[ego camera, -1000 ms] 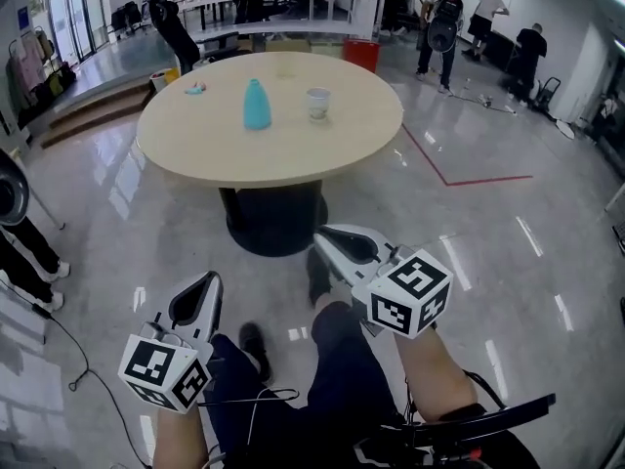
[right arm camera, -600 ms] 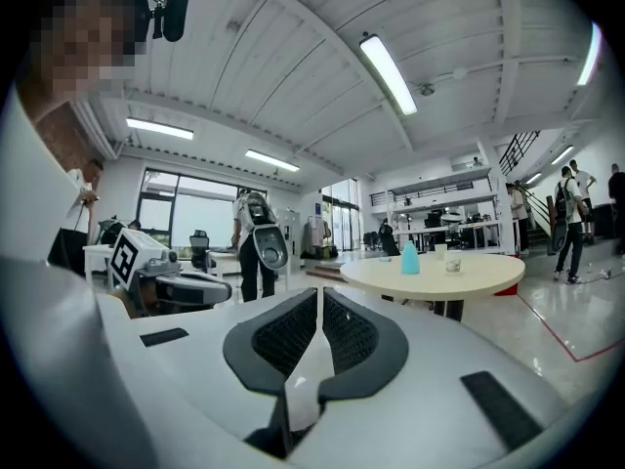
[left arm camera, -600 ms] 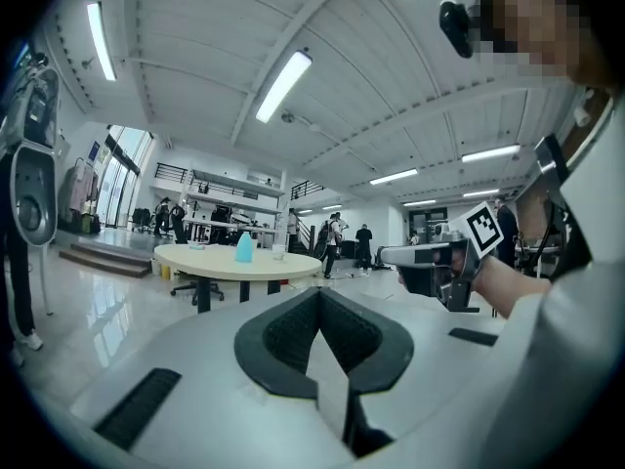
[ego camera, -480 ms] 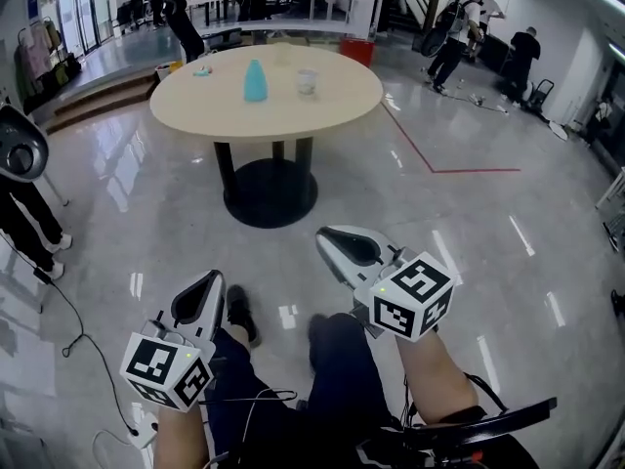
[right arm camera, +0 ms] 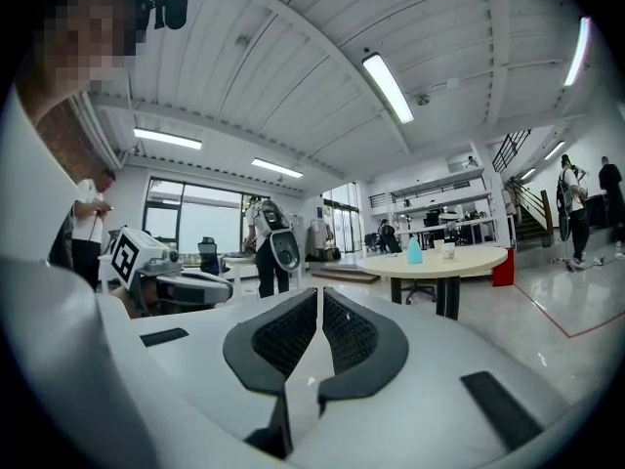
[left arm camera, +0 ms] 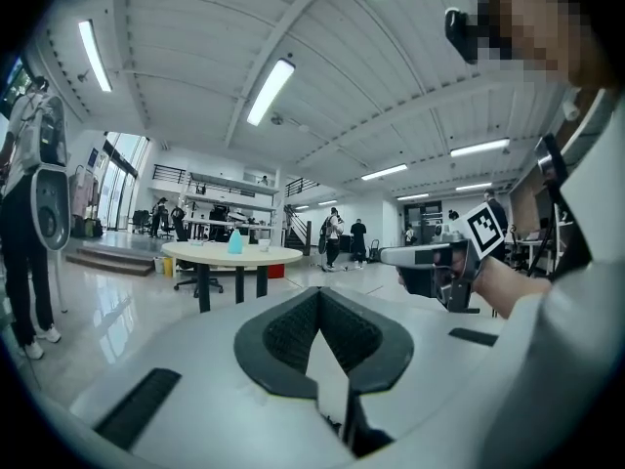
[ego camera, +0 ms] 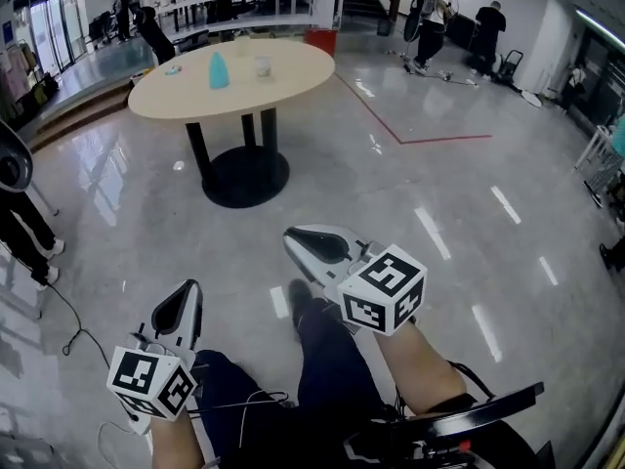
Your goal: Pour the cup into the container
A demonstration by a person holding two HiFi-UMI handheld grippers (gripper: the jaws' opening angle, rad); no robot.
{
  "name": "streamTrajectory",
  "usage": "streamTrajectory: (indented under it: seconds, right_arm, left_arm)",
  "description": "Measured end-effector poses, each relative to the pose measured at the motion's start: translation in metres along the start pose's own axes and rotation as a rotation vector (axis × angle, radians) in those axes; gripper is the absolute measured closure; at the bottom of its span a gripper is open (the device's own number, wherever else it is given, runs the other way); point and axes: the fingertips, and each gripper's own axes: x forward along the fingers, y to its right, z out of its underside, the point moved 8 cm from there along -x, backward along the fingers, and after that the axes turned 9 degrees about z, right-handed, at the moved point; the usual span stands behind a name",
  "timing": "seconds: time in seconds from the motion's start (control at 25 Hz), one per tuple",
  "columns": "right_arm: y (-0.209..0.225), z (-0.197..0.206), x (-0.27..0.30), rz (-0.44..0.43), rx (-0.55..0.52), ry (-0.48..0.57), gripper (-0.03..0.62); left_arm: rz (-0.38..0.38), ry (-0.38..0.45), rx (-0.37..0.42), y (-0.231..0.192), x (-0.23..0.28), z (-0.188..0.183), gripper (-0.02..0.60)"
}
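Note:
A round beige table stands far ahead on the glossy floor. On it are a light blue container and a clear cup to its right. Both also show small in the left gripper view, container and cup, and in the right gripper view, container and cup. My left gripper and right gripper are held in front of my legs, far from the table. Both are shut with nothing between the pads.
A person's legs and a floor cable are at the left. A red bin stands behind the table and red floor tape runs to its right. Other people stand at the back.
The table with the container and cup has shrunk and slid up and left in the head view, farther from me. Both grippers keep their pose and stay shut.

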Motion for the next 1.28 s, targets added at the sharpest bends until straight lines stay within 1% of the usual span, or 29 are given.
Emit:
streamTrajectory:
  seconds: [0.24, 0.44, 0.72, 0.8, 1.08, 1.28]
  right_arm:
    - [-0.036, 0.01, -0.042, 0.003, 0.016, -0.01, 0.571]
    - [-0.064, 0.025, -0.091, 0.007, 0.015, -0.021, 0.571]
    - [-0.095, 0.009, -0.115, -0.016, -0.021, 0.015, 0.57]
    - [-0.097, 0.004, -0.125, -0.012, -0.026, 0.028, 0.571]
    - [-0.095, 0.003, -0.147, 0.012, -0.012, 0.022, 0.571]
    - [-0.083, 0.005, -0.15, 0.054, 0.018, 0.044, 0.571]
  left_arm:
    - [0.007, -0.021, -0.011, 0.036, -0.04, 0.013, 0.581]
    - [0.02, -0.012, -0.011, 0.081, -0.072, 0.03, 0.581]
    - [0.013, 0.012, 0.009, 0.104, -0.104, 0.024, 0.581]
    - [0.019, 0.014, 0.016, 0.112, -0.106, 0.021, 0.581]
    - [0.034, 0.008, 0.023, 0.129, -0.108, 0.015, 0.581]
    - [0.02, 0.032, 0.049, 0.129, -0.106, 0.012, 0.581]
